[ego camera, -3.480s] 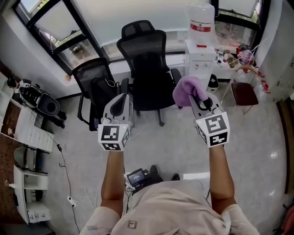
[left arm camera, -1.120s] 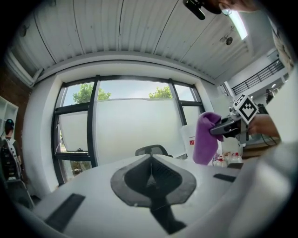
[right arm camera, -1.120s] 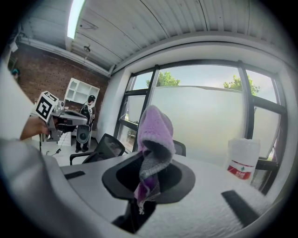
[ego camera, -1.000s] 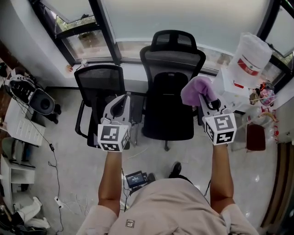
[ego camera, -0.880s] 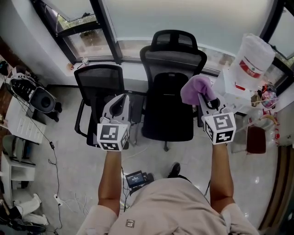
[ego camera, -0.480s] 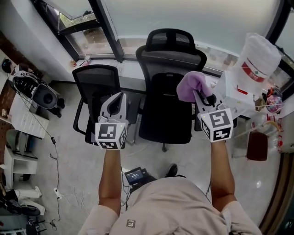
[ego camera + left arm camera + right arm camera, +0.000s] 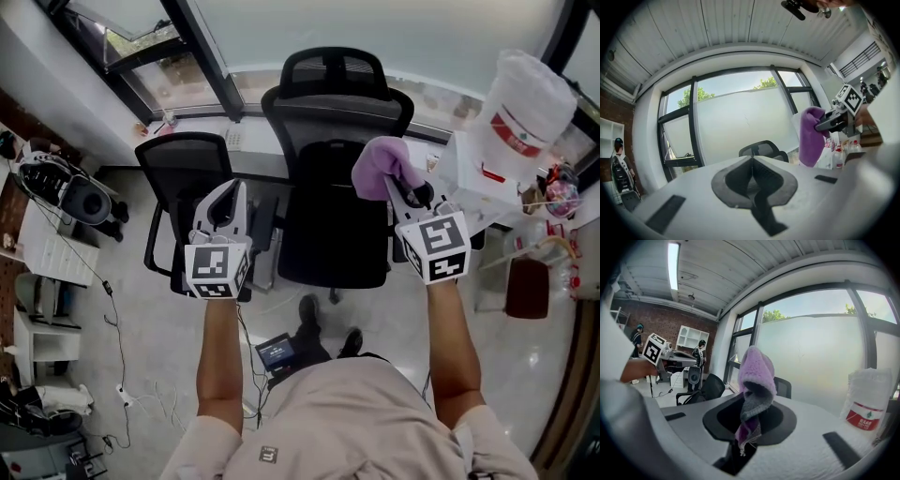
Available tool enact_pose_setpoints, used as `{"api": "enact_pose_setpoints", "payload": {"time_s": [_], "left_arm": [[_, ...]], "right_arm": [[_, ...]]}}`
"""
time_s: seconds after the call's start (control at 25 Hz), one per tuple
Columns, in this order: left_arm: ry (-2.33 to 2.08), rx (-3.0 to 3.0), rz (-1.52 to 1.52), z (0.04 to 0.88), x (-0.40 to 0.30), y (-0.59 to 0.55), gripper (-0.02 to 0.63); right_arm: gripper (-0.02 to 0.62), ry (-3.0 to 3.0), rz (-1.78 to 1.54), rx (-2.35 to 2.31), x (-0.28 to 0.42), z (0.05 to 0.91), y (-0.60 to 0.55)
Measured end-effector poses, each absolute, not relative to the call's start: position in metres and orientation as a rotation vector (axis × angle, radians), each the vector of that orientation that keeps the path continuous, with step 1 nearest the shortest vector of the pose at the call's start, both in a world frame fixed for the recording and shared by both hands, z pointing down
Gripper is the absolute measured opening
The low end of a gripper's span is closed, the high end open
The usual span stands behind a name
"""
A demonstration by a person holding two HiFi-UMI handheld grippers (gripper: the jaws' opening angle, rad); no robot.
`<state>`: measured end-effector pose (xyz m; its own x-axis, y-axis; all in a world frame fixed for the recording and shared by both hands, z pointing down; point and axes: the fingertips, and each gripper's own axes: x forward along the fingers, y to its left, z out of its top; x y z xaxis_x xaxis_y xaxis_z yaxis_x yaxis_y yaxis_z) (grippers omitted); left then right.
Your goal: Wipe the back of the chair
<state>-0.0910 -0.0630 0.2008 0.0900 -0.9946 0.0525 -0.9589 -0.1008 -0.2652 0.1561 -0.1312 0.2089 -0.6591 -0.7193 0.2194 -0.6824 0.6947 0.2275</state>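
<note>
The tall black office chair (image 7: 333, 141) faces me in front of the window, its backrest and headrest (image 7: 335, 70) upright. My right gripper (image 7: 396, 185) is shut on a purple cloth (image 7: 378, 164), which hangs over the right part of the backrest in the head view; whether it touches the chair is unclear. In the right gripper view the cloth (image 7: 755, 373) sticks up from the shut jaws of the right gripper (image 7: 749, 416). My left gripper (image 7: 225, 195) is shut and holds nothing, level with the seat's left side. In the left gripper view the left gripper (image 7: 751, 163) points towards the chair (image 7: 764, 150).
A smaller black mesh chair (image 7: 183, 164) stands just left of the big one. A white water dispenser with its bottle (image 7: 525, 94) is close on the right. A dark machine (image 7: 80, 192), white shelves and cables lie at the left. A small device (image 7: 279, 354) sits by my feet.
I have walked up to the chair, which now sits nearer and lower in the head view. Both grippers moved forward and slightly left with me; the cloth stays held.
</note>
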Motion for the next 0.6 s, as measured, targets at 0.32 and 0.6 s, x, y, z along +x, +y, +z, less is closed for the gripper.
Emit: {"api": "enact_pose_setpoints", "payload": {"time_s": [0.32,0.6], "left_arm": [[2.0,-2.194,-0.302,0.209,-0.135,-0.108,0.008],[2.016,-2.147,-0.35,0.207,-0.191,-0.144,0.009]], "right_arm": [[0.052,-2.545,-0.179,1.144,0.143,0.216,-0.154],[0.052,-2.521,-0.153,1.161,0.117,0.224,-0.189]]}}
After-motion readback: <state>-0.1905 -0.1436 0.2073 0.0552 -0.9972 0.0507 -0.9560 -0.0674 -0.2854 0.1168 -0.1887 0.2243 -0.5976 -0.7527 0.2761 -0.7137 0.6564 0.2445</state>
